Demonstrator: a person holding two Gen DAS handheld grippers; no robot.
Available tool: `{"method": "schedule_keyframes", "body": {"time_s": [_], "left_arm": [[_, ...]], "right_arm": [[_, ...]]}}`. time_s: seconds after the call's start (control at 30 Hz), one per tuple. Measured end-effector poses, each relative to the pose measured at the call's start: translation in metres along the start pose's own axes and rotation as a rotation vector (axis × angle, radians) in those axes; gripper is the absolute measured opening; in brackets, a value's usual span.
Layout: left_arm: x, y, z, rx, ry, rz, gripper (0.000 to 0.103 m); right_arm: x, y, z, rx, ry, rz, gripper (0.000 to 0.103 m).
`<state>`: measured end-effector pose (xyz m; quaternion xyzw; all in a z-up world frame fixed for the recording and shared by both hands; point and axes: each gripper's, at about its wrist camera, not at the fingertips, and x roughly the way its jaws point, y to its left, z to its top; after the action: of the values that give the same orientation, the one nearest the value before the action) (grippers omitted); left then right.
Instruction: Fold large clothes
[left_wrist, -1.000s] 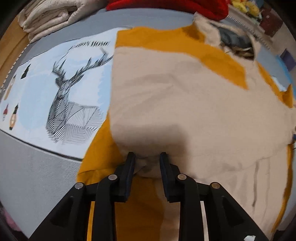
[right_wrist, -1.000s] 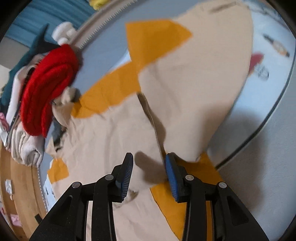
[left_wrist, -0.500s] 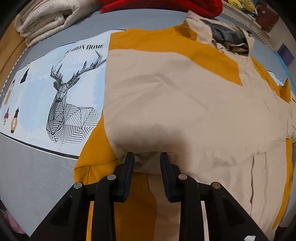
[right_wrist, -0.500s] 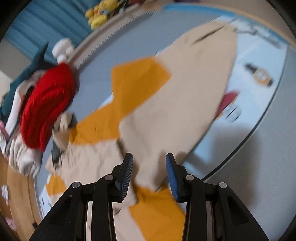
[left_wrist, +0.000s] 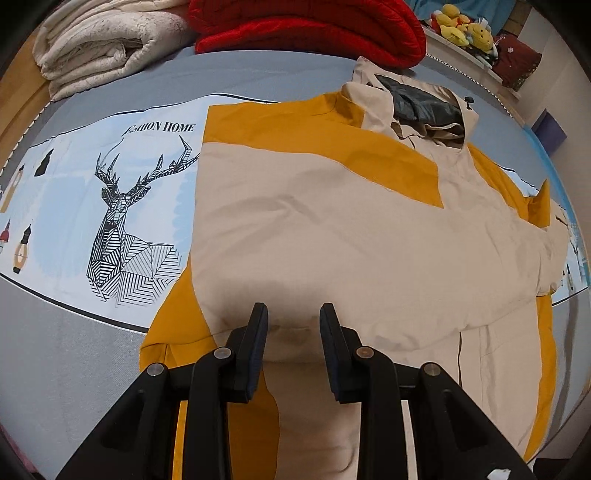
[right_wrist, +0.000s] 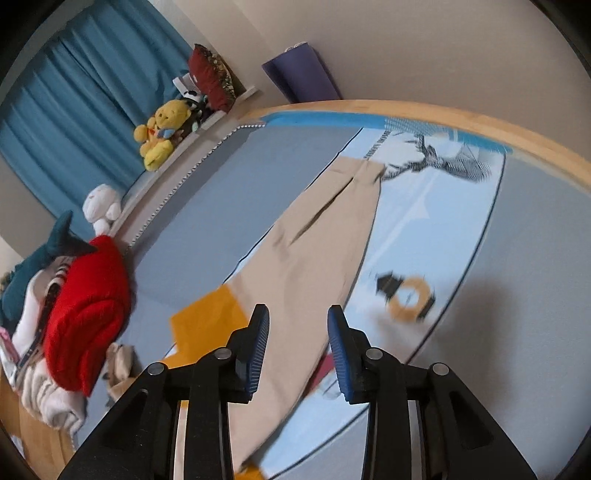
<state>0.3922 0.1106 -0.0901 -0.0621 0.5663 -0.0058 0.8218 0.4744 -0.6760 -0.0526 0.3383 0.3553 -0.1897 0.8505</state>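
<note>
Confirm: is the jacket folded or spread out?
Partly folded. The jacket has a beige layer lapped over its front, and one sleeve lies stretched flat on the bed.

Both wrist views downward, sharing jacket (left_wrist: 332, 229)

Grey bed (left_wrist: 66, 369) under a deer-print sheet (left_wrist: 74, 206); jacket (left_wrist: 332, 229) spread at centre, blanket (left_wrist: 92, 44) at eleven o'clock, red knit (left_wrist: 306, 26) at twelve.
</note>
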Motion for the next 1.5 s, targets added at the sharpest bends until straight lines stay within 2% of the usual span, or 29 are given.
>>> {"method": "schedule_keyframes", "body": {"time_s": [0.13, 0.27, 0.53, 0.7, 0.73, 0.77, 0.8, 0.93, 1.03, 1.13, 1.23, 1.3, 1.4, 1.43, 1.5], "left_arm": [[0.001, -0.001, 0.000, 0.001, -0.002, -0.001, 0.026], [0.009, -0.005, -0.001, 0.023, 0.007, 0.014, 0.026], [0.012, -0.004, 0.000, 0.026, 0.006, 0.008, 0.026], [0.014, -0.003, 0.000, 0.034, 0.007, 0.022, 0.026], [0.013, -0.003, 0.000, 0.034, 0.005, 0.021, 0.026], [0.012, -0.003, 0.001, 0.033, 0.002, 0.018, 0.026], [0.011, -0.002, 0.001, 0.031, -0.001, 0.015, 0.026], [0.001, 0.003, 0.006, 0.008, -0.022, -0.007, 0.026], [-0.013, 0.009, 0.012, -0.017, -0.049, -0.034, 0.026], [-0.031, 0.017, 0.018, -0.054, -0.083, -0.070, 0.026], [-0.046, 0.027, 0.023, -0.098, -0.108, -0.098, 0.026], [-0.055, 0.036, 0.025, -0.134, -0.120, -0.112, 0.026], [-0.069, 0.050, 0.024, -0.179, -0.139, -0.134, 0.026], [-0.075, 0.054, 0.023, -0.189, -0.147, -0.140, 0.026], [-0.085, 0.061, 0.020, -0.213, -0.159, -0.153, 0.026]], "right_arm": [[0.052, -0.021, 0.013, -0.019, 0.082, 0.011, 0.035], [0.092, -0.039, 0.018, -0.039, 0.099, -0.021, 0.035], [0.157, -0.060, 0.032, 0.026, 0.167, -0.062, 0.035], [0.168, -0.065, 0.038, 0.098, 0.081, -0.120, 0.032], [0.168, -0.064, 0.039, 0.102, 0.069, -0.128, 0.026], [0.169, -0.062, 0.041, 0.104, 0.067, -0.129, 0.007], [0.169, -0.060, 0.043, 0.104, 0.063, -0.129, 0.004], [0.136, -0.025, 0.053, 0.051, -0.037, -0.099, 0.002], [0.098, 0.021, 0.056, -0.071, -0.110, -0.090, 0.002], [0.051, 0.077, 0.049, -0.197, -0.176, -0.034, 0.002], [0.001, 0.157, 0.015, -0.405, -0.207, 0.049, 0.002], [-0.033, 0.210, -0.028, -0.542, -0.202, 0.133, 0.002], [-0.077, 0.286, -0.112, -0.718, -0.142, 0.298, 0.002], [-0.090, 0.311, -0.152, -0.787, -0.103, 0.362, 0.002], [-0.098, 0.337, -0.212, -0.863, 0.000, 0.447, 0.002]]}}
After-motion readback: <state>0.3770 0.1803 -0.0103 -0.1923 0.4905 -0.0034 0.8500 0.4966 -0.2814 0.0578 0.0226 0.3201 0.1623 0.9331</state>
